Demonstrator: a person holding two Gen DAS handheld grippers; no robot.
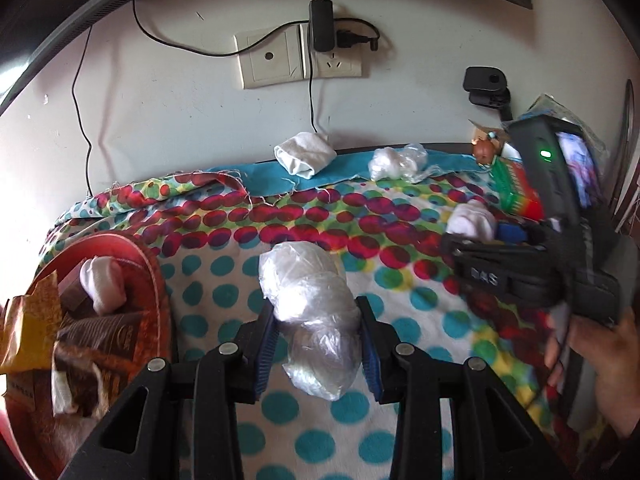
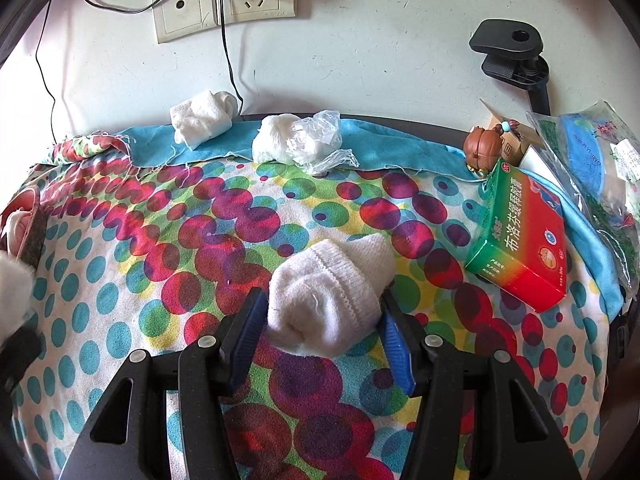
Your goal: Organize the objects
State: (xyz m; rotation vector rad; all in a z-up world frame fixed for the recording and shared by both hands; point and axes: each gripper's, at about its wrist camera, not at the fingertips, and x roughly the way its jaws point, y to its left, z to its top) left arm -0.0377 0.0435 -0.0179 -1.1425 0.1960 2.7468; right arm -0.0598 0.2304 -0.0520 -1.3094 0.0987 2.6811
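Note:
My left gripper (image 1: 318, 322) is shut on a clear plastic-wrapped bundle (image 1: 312, 312), held over the dotted cloth. My right gripper (image 2: 322, 320) is shut on a rolled white sock (image 2: 330, 294); the right gripper also shows in the left wrist view (image 1: 480, 236) at the right, with the sock (image 1: 470, 220) in it. A red basket (image 1: 154, 280) at the left holds a white sock (image 1: 102, 284) and snack packets (image 1: 100, 344). Another rolled white sock (image 2: 202, 118) and a plastic-wrapped bundle (image 2: 298, 140) lie at the back by the wall.
A green and red medicine box (image 2: 520, 240), a brown figurine (image 2: 482, 148) and a plastic bag (image 2: 592, 160) sit at the right. A black clamp mount (image 2: 510, 50) stands at the back right. Wall sockets (image 2: 224, 4) with a charger and cables are behind.

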